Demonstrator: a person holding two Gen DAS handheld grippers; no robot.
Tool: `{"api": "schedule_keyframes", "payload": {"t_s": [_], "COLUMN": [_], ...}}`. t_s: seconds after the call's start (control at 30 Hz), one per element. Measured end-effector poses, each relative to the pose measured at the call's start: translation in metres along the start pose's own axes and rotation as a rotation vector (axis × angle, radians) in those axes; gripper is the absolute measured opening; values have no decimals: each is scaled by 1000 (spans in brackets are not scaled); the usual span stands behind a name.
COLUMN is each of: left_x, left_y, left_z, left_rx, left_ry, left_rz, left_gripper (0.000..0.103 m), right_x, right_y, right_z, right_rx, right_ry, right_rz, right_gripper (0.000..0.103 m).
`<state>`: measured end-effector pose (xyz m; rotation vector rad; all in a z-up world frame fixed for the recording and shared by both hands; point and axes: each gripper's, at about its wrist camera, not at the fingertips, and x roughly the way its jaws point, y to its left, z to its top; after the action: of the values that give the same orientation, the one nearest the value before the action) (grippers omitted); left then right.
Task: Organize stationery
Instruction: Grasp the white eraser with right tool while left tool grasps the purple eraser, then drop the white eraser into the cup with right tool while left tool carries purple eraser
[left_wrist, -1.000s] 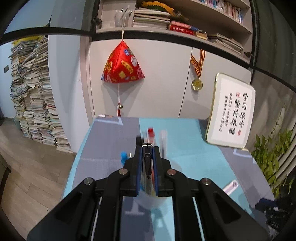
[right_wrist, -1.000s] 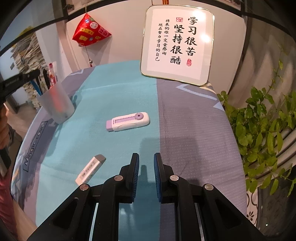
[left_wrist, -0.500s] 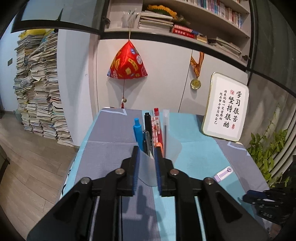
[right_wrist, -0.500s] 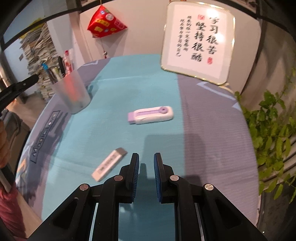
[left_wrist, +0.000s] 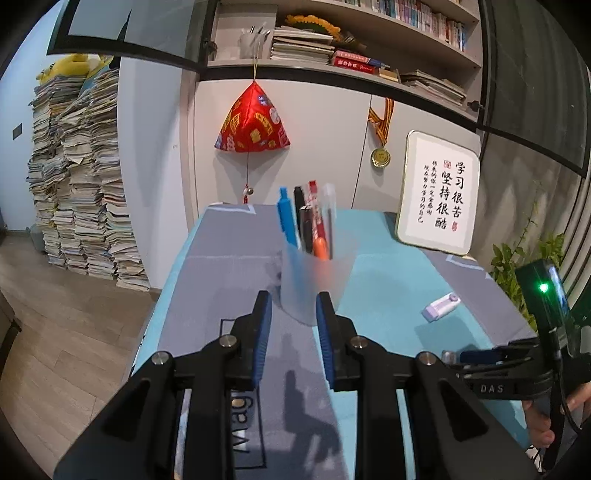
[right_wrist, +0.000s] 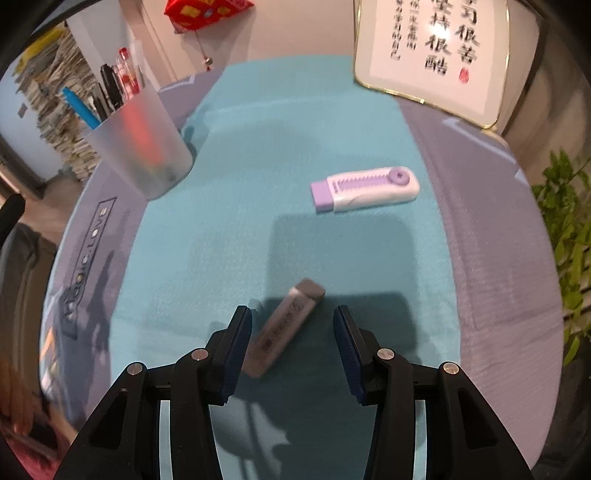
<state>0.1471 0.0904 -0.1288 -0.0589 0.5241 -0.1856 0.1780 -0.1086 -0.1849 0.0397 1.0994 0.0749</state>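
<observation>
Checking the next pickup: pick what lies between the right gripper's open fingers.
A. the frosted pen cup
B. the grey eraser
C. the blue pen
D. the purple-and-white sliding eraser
B: in the right wrist view the grey eraser lies slantwise on the teal cloth between the right gripper fingers, untouched.

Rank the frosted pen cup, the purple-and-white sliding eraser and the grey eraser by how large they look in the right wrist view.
1. Frosted pen cup, clearly largest.
2. Purple-and-white sliding eraser and grey eraser: about alike; the grey one lies nearer the camera, so I won't rank them.
</observation>
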Motion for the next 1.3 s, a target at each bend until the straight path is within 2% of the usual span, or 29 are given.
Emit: {"api": "schedule_keyframes", "payload": {"t_s": [0.13,0.17,0.2,0.27,0.37,0.43,0.47,0.5,0.57,0.6,0.67,0.73,0.87,0.93,1.07,1.23,1.3], "left_x": [4,5,6,9,12,16,18,20,26,30,41,56,91,111,143,166,174], "left_y": [7,8,8,6,-3,-14,-22,-30,-50,-65,-91,-121,-163,-180,-200,-216,-220], "left_z": [-4,-5,-6,-6,-7,-8,-8,-8,-8,-7,-7,-6,-3,-1,2,0,-2], "left_rx": [-23,-25,-28,-30,-6,22,45,68,127,168,252,347,476,508,542,579,591], "left_ry": [19,23,28,38,52,66,74,80,87,91,110,126,172,194,279,342,365], "left_rz": [-10,-10,-15,-28,-45,-73,-93,-111,-147,-172,-222,-247,-286,-277,-312,-313,-308], "left_gripper": [22,22,22,22,22,23,27,38,50,51,53,53,53,53,53,53,49], "right_x": [3,3,3,1,-8,-16,-21,-24,-32,-35,-39,-40,-42,-42,-47,-48,-47], "right_y": [8,10,10,7,-3,-11,-19,-26,-44,-55,-71,-89,-113,-120,-143,-160,-166], "right_z": [1,0,1,1,-1,0,-1,0,-1,-1,-4,-8,-13,-14,-15,-15,-15], "right_rx": [-14,-24,-30,-20,-6,-3,8,23,64,89,126,171,220,232,265,297,310], "right_ry": [2,-8,-16,-16,-27,-50,-65,-72,-86,-94,-102,-107,-115,-120,-139,-155,-157], "right_rz": [-25,-45,-57,-27,16,8,3,1,-4,-7,-15,-13,7,13,32,51,64], "right_gripper": [45,31,27,21,18,18,18,18,18,18,18,18,18,18,18,18,18]}}
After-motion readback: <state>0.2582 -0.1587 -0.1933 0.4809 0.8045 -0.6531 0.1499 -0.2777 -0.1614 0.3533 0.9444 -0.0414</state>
